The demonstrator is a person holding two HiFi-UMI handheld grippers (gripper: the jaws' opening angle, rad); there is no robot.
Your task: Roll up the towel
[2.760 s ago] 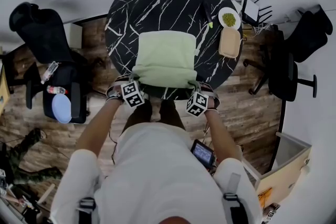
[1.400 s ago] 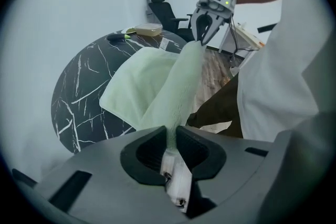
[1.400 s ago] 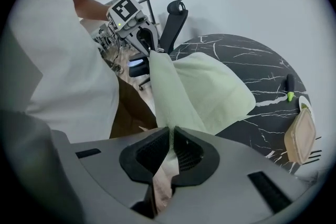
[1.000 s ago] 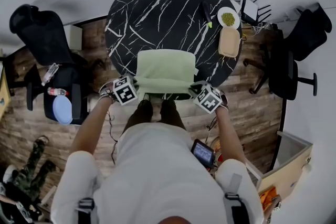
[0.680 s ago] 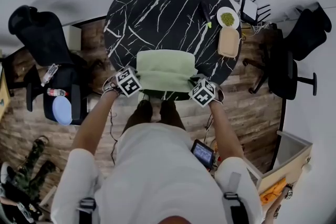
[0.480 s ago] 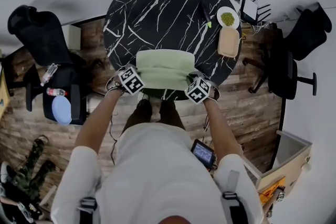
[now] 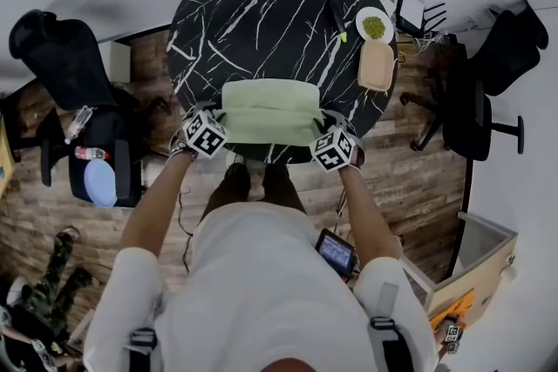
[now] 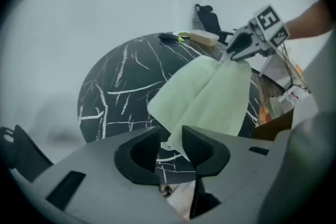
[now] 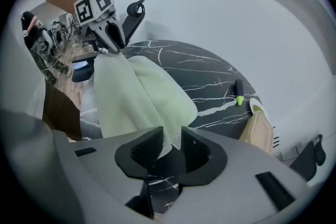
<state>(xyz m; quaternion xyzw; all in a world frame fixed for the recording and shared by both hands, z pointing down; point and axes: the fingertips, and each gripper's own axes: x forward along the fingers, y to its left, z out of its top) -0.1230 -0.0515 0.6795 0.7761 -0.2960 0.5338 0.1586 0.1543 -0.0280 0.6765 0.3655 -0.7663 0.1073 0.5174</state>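
Observation:
A pale green towel (image 7: 268,111) lies in a folded band on the near part of the round black marble table (image 7: 261,4). My left gripper (image 7: 219,118) is at its near left corner and my right gripper (image 7: 320,126) at its near right corner. In the left gripper view the towel (image 8: 210,97) runs from my left gripper (image 8: 170,147) across to the right gripper (image 8: 237,53). A towel corner hangs loose between each pair of jaws, with a gap showing beside it. Both pairs of jaws have just been opening. The right gripper (image 9: 170,147) shows the same, with the towel (image 9: 142,97) in front.
At the table's far right stand a white plate of green food (image 7: 373,24), a wooden board (image 7: 377,65) and a dark tool with a green tip (image 7: 338,17). Black office chairs (image 7: 61,48) (image 7: 488,100) flank the table. The person's legs are at the table's near edge.
The towel, once hanging over the near edge, now lies as a shorter, thicker band on the table. Both grippers moved inward and toward the table with its near edge.

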